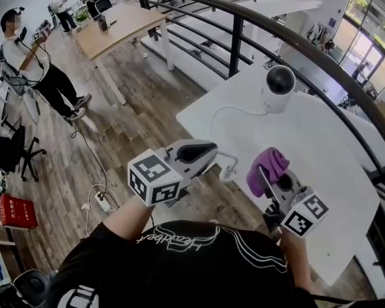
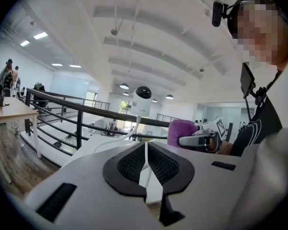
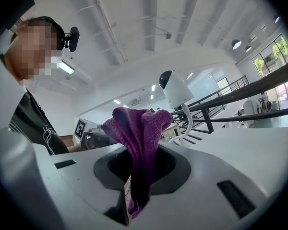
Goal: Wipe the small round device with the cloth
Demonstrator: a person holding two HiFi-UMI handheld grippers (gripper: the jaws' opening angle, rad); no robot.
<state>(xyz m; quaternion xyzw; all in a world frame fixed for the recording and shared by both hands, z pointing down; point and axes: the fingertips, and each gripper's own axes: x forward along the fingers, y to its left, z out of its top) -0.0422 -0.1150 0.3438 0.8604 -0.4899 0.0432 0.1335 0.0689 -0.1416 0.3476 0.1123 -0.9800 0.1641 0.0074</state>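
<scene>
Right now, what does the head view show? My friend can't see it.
A person in a black shirt holds two grippers at a white table: the right gripper pinches a purple cloth, and the left gripper is shut and empty. Ahead on the table stands a small round white device with a black dome.

Black T-shirt [image 1: 179, 271] with white script; pale-grey left gripper [image 1: 213, 154] and right gripper [image 1: 264, 174], both square-marker-tagged

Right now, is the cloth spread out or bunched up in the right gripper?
Bunched up: the purple cloth sticks out as a crumpled wad, pinched between the right gripper's jaws.
</scene>
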